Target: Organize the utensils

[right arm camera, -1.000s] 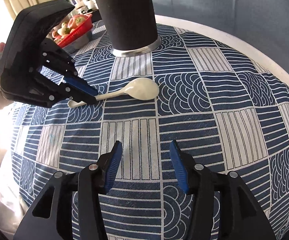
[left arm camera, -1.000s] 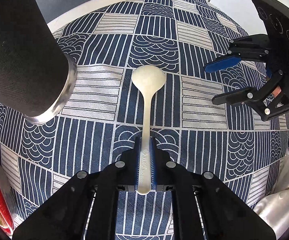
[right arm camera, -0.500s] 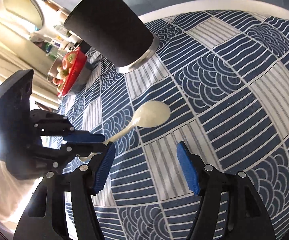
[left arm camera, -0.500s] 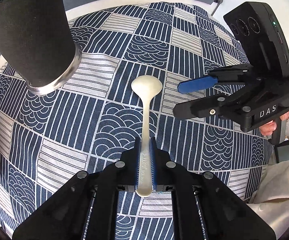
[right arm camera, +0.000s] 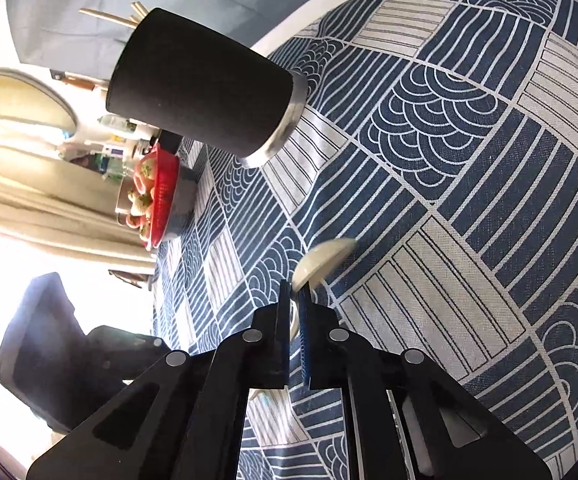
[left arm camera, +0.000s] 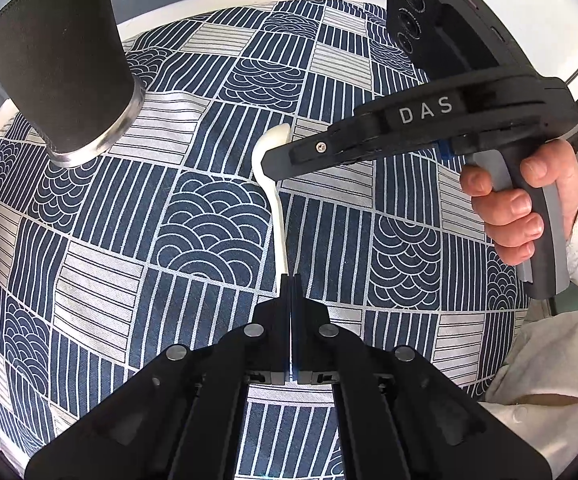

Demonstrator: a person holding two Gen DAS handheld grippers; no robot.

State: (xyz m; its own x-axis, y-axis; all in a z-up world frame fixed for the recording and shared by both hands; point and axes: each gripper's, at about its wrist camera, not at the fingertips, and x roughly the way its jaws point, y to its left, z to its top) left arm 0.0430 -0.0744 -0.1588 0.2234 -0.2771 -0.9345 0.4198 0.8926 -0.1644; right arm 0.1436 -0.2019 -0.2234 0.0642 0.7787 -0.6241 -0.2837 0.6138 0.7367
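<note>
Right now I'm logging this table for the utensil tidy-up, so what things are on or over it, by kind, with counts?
Spoon: 1, clamped by both hand-held grippers
Black holder with sticks poking out: 1
Red basket of food: 1
Hand-held gripper: 2, left, right
Total: 5

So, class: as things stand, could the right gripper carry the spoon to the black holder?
Probably not yet. The right gripper grips the spoon near its bowl, but the left gripper clamps its handle; the way to the black holder looks clear.
</note>
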